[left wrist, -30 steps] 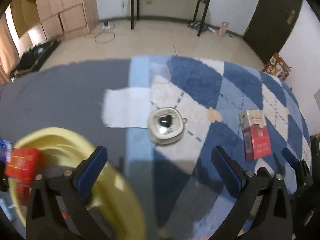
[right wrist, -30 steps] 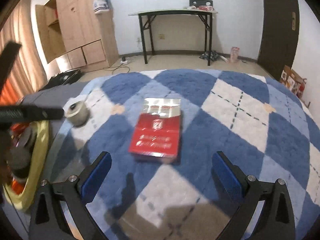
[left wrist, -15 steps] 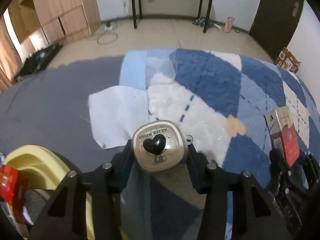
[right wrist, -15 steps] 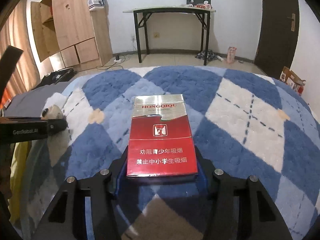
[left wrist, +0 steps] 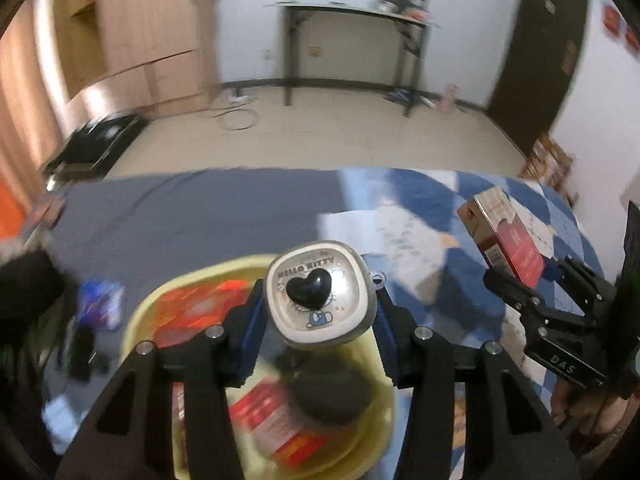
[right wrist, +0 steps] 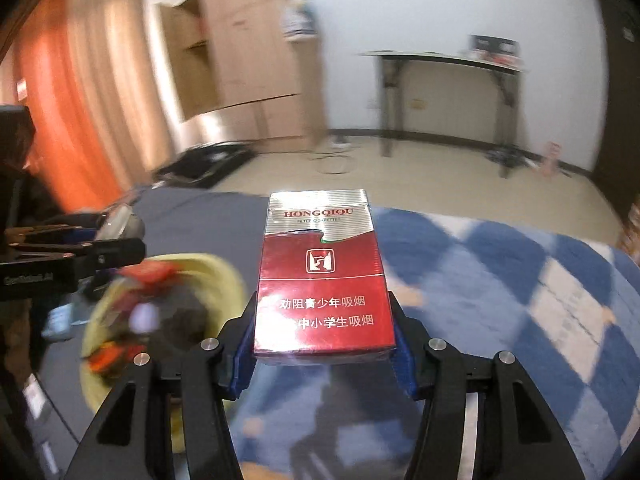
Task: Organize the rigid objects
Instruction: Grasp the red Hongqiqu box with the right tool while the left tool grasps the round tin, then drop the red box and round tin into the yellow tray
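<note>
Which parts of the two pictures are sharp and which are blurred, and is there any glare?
Left wrist view: the tin is sharp, the yellow bowl and the room smeared. Right wrist view: the red pack is sharp with glare on its lower face; bowl, curtain and rug are blurred.

Rounded-square cream case (left wrist: 320,296) with a black heart on its clear lid (Hello Kitty lettering above it), clamped at both sides in the left tool (left wrist: 318,320), lifted above the yellow bowl (left wrist: 372,432). Red-and-silver cigarette pack (right wrist: 322,276), face up and lengthwise, pinched at its near end between the blue pads of the right tool (right wrist: 324,356), raised off the blue-and-white diamond rug (right wrist: 500,292). In the bowl: blurred red packets and 1 dark round lump.
</note>
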Motion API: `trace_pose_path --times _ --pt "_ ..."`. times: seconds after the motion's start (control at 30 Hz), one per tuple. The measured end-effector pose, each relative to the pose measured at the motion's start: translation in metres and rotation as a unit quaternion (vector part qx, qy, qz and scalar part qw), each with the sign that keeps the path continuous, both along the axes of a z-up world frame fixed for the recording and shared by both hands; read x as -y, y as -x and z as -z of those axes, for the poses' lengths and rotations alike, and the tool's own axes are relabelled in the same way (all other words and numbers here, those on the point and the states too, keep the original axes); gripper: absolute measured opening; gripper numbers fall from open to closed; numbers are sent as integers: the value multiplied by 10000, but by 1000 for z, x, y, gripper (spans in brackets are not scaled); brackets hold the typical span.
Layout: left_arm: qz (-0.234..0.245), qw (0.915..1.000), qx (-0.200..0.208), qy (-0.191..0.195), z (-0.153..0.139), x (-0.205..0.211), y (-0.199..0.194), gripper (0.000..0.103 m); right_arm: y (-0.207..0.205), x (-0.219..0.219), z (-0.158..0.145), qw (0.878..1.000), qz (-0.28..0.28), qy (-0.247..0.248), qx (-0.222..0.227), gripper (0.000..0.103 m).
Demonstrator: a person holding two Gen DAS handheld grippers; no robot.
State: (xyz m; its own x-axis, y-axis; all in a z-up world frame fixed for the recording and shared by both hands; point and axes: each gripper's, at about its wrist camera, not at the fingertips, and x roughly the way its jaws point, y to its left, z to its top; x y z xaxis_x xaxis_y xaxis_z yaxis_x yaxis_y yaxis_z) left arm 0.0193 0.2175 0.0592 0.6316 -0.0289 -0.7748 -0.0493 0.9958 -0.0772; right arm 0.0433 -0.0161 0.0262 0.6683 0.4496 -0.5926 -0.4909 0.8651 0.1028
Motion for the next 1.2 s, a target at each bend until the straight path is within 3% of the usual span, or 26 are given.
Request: trace_pose_path --times 0.2,0.37,0.63,0.97,1.0,1.13,1.2 --pt "-554 9982 -225 9 30 -61 44 51 37 -79 9 9926 -1127 453 -69 55" --pt "-651 9965 -467 230 68 -81 39 51 40 -134 34 9806 -1652 1043 -132 55" --pt "-678 9944 -583 558 100 -94 25 51 4 -168 55 9793 -1514 1318 -251 55" --pt "-829 9930 -446 715 103 -104 27 52 3 -186 59 9731 -1720 1509 -268 56" --pt "-859 9929 -438 703 102 -105 29 53 3 -187 60 9726 -1746 1511 -277 58" --pt "-930 9926 -207 757 95 -106 43 84 5 -177 60 9759 -1725 1289 -337 80" --pt "-1017 9914 -53 826 90 -109 51 92 8 -169 59 9781 -1707 1141 -343 88"
